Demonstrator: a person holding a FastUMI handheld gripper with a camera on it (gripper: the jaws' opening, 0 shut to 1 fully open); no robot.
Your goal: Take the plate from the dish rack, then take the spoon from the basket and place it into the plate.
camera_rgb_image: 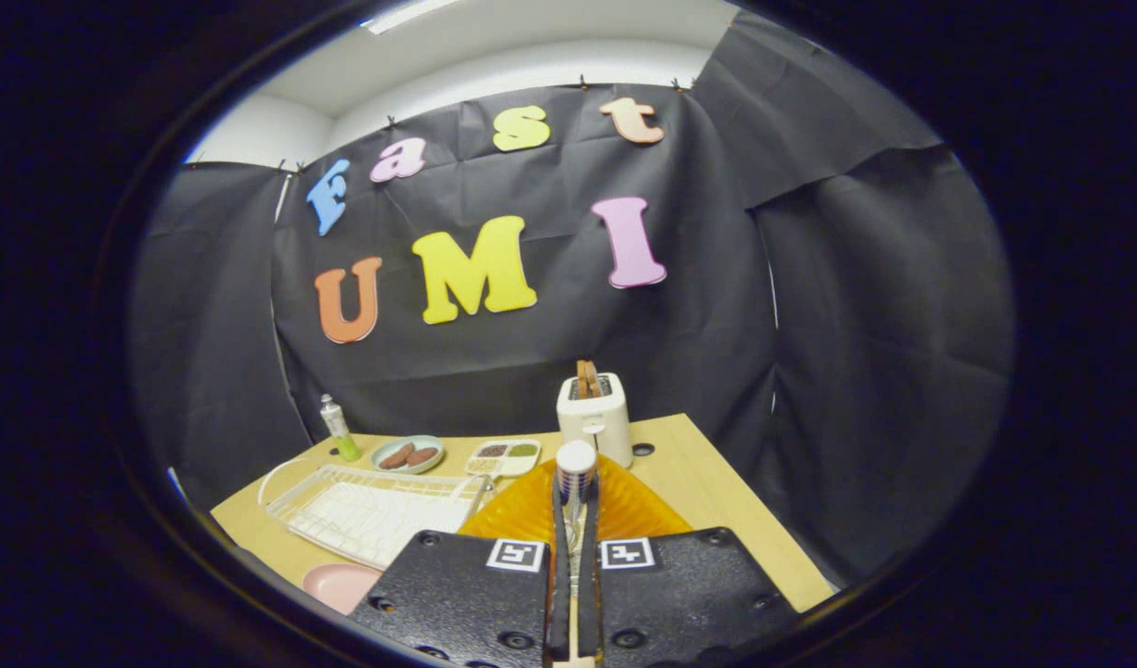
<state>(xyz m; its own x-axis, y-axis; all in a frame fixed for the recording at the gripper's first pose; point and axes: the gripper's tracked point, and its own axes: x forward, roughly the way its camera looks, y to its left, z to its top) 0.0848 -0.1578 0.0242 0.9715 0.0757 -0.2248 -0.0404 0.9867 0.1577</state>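
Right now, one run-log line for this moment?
gripper: shut on spoon | over orange basket | pink plate: on table, beside dish rack

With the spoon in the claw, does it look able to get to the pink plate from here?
Probably yes. The claw, shut on the spoon, has the orange basket just ahead; the pink plate lies on the table left of it, beside the dish rack, with nothing seen between.

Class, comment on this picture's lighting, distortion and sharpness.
Gripper view: fisheye bends the table edges; a ceiling light strip gives even lighting; the toaster looks sharp, while the fingers, nearly closed on a thin handle, blur slightly.
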